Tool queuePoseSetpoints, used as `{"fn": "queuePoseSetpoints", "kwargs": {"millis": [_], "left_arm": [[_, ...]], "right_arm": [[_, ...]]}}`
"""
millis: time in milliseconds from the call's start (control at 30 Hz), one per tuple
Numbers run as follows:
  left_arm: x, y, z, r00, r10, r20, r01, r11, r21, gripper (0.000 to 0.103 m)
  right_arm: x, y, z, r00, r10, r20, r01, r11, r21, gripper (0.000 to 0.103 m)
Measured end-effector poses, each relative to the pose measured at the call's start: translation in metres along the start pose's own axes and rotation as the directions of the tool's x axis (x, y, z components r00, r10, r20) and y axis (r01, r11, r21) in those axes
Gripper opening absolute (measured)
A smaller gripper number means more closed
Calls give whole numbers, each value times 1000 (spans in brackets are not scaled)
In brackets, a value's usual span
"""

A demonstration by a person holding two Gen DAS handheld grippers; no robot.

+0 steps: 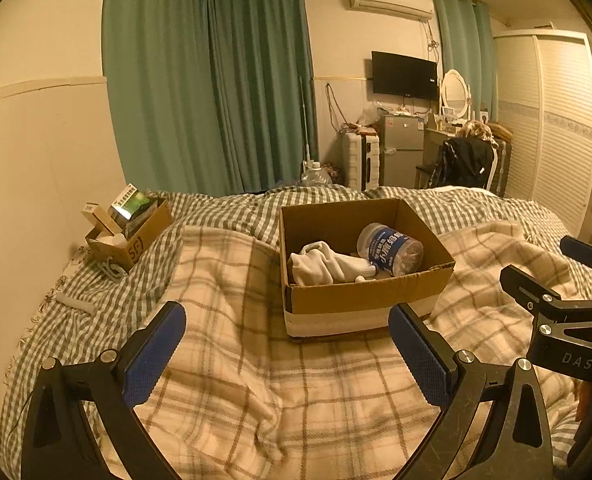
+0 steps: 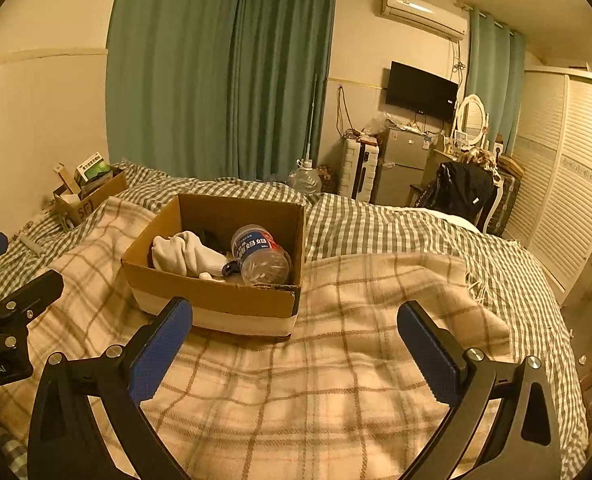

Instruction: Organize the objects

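A brown cardboard box sits on the plaid blanket on the bed. Inside it lie a white sock and a clear plastic jar with a blue label on its side. My left gripper is open and empty, just in front of the box. My right gripper is open and empty, in front of the box and a little to its right. The right gripper also shows at the right edge of the left wrist view.
A smaller cardboard box with packets in it stands at the far left of the bed by the wall. A small grey stick lies near it. Beyond the bed are green curtains, a suitcase, a fridge and a chair.
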State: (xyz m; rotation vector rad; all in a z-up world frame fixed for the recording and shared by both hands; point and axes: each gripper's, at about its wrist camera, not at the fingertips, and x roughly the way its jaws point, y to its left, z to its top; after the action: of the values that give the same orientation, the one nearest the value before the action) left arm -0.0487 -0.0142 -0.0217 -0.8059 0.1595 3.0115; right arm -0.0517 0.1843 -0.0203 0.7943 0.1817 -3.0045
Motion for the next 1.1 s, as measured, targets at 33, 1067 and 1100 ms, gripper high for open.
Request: {"fn": "queuePoseSetpoints", "kwargs": {"millis": [33, 1067, 1100], "left_arm": [[0, 0, 0, 1000, 2, -1, -2, 1000, 2, 103], [1, -1, -1, 1000, -12, -15, 12, 1000, -7, 103], [1, -1, -1, 1000, -13, -16, 13, 1000, -7, 103]], "right_arm": [[0, 1, 0, 1000, 0, 2, 0, 1000, -3, 103], [6, 4, -6, 1000, 7, -15, -7, 1000, -2, 103], [6, 4, -5, 1000, 6, -16, -6, 1000, -1, 103]]}}
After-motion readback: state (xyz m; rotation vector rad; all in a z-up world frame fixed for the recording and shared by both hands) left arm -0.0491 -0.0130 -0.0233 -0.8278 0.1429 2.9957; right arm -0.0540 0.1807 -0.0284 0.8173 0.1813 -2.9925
